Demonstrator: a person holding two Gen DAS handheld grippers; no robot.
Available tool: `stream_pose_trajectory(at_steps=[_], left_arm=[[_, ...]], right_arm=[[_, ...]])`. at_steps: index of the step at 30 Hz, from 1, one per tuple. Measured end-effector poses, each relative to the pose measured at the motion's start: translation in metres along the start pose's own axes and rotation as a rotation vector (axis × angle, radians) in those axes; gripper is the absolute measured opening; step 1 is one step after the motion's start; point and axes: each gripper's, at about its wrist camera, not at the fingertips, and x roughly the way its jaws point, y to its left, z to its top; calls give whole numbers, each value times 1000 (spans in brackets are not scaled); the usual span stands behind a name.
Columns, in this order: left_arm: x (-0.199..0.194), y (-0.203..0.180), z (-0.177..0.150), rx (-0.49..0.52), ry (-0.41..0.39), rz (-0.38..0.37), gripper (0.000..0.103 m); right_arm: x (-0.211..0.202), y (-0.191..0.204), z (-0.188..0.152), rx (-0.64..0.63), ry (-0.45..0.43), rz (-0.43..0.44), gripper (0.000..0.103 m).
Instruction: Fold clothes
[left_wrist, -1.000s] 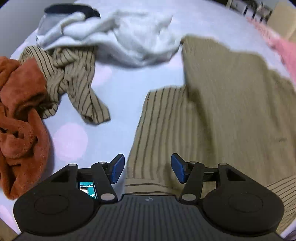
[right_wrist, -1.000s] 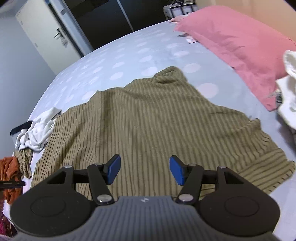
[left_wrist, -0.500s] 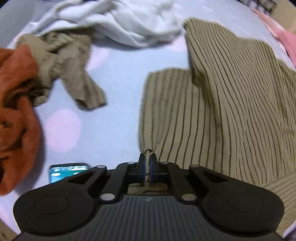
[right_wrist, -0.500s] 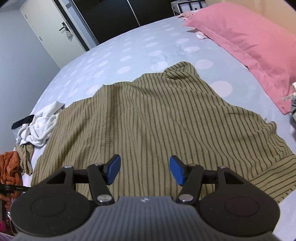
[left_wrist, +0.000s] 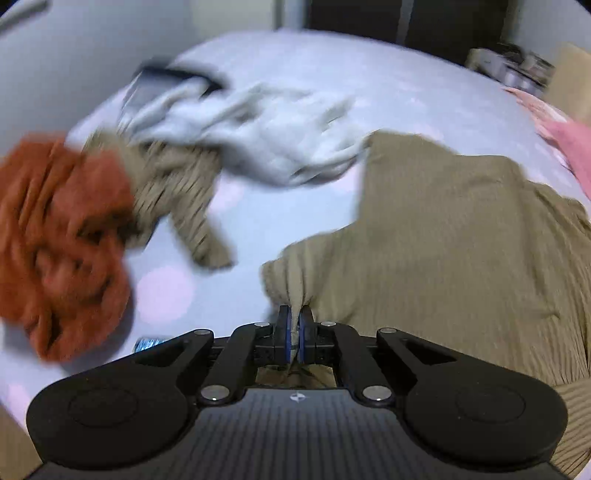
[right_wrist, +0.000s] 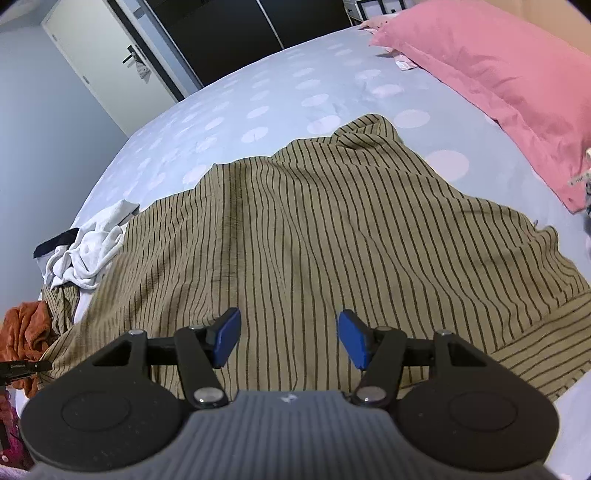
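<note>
Olive striped shirt (right_wrist: 317, 236) spread on polka-dot bed (right_wrist: 236, 110), left hand-held gripper (left_wrist: 294, 332) clenched on a bunched shirt edge, right hand-held gripper (right_wrist: 288, 341) released above the shirt's near hem, white garment (left_wrist: 258, 136) and rust-orange garment (left_wrist: 59, 236) heaped beside, pink pillow (right_wrist: 495, 81) beyond.

My left tool (left_wrist: 294, 325) is clamped tight on a bunched edge of the striped shirt (left_wrist: 461, 240), tilted downward. My right tool (right_wrist: 288, 341) hangs over that shirt's near hem, pads parted wide, gripping nothing, angled down likewise.
</note>
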Motion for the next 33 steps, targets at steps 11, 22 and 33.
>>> stream_pose_trajectory(at_steps=[11,22,33], left_arm=[[1,-156,-49,401,-4,-184,20],[-20,-130,-107,411,11,-169,44],[-19,-74,-130,418,-30,-37,49]], right_arm=[[15,25,-4,-82,25,-17,62],[45,53,-22,-201,121,-12,62],[84,125,-49,-366,214,126,62]])
